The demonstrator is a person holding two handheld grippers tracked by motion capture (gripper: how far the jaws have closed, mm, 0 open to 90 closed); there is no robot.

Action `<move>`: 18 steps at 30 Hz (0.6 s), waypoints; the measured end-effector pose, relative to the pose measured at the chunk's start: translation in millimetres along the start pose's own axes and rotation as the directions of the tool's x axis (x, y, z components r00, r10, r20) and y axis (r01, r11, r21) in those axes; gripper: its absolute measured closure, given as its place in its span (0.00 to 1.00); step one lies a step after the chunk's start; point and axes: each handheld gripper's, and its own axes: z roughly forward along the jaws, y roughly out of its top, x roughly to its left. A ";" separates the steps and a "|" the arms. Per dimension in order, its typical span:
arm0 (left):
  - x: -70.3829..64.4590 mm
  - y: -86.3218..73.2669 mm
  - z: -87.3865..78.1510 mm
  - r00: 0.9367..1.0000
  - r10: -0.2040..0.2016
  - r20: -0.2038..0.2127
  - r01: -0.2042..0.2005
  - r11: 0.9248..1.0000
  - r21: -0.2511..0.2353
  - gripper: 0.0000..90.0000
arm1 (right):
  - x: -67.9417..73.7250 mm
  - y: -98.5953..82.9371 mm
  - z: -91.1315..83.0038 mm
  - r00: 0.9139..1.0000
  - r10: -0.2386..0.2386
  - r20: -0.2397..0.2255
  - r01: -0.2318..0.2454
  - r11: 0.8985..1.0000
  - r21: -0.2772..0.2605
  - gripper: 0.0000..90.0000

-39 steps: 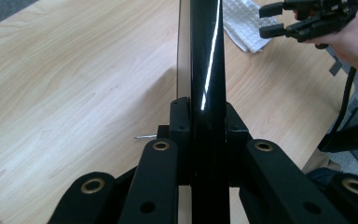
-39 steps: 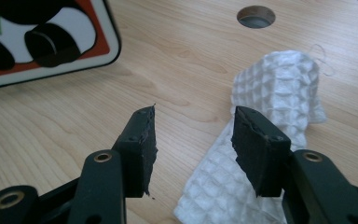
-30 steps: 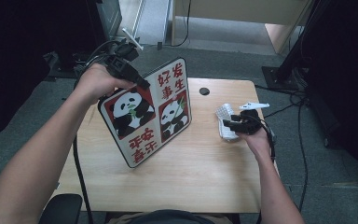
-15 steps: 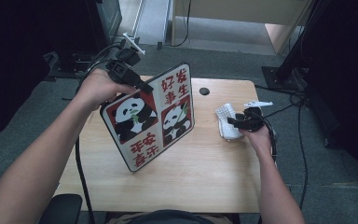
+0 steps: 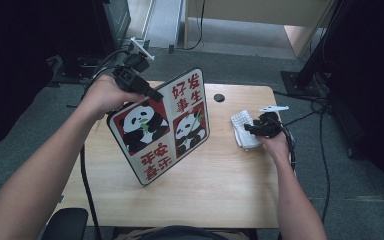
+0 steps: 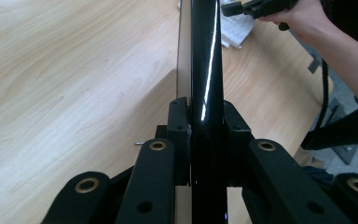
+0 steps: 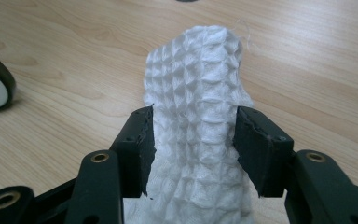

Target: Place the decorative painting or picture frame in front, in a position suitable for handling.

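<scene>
Jaws of the left gripper (image 6: 200, 140) are clamping the top edge of the panda board (image 5: 162, 127), tilting it at the centre-left of the high view, its lower corner touching the table (image 5: 220, 190). Right gripper (image 7: 193, 140) jaws are pinching a white cloth (image 7: 198, 93) lying right of the board.

From my high view the tabletop (image 5: 220, 175) is evenly and softly lit, while the far left and right corners sink into near black. A white streak of glare runs down the board's (image 6: 207, 70) glossy black edge. My near fingers (image 7: 137, 140) look soft and dim; the cloth (image 7: 198, 112) is sharp.
</scene>
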 end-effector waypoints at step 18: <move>0.2 -3.5 -4.2 1.000 0.009 -0.003 -0.009 1.000 -0.025 0.64 | -2.3 3.5 22.3 0.999 -0.027 -0.028 0.029 0.997 0.076 0.61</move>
